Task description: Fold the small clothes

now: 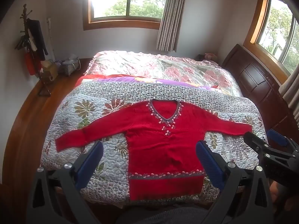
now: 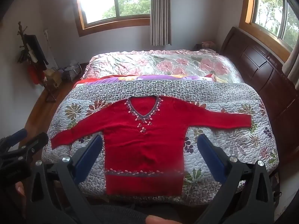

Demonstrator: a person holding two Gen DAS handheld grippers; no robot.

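Left gripper [image 1: 149, 149] fingers spread wide, holding nothing, right gripper [image 2: 149, 145] equally released, both above the near edge of the bed [image 2: 233, 149], red sweater [image 2: 143, 132] flat there, sleeves out, hem partly hidden.

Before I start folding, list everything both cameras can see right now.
sweater: 1, red, flat on quilt, sleeves spread
quilt: 1, floral grey-white, near end of bed
bedspread: 1, pink floral, far half of bed
headboard: 1, dark wood, right
windows: 2, wood-framed, far and right walls
curtain: grey, beside the far window
coat rack: 1, left corner, clothes hanging
basket: 1, striped, on floor
left gripper: fingers blue, open, above sweater
right gripper: fingers blue, open, above sweater
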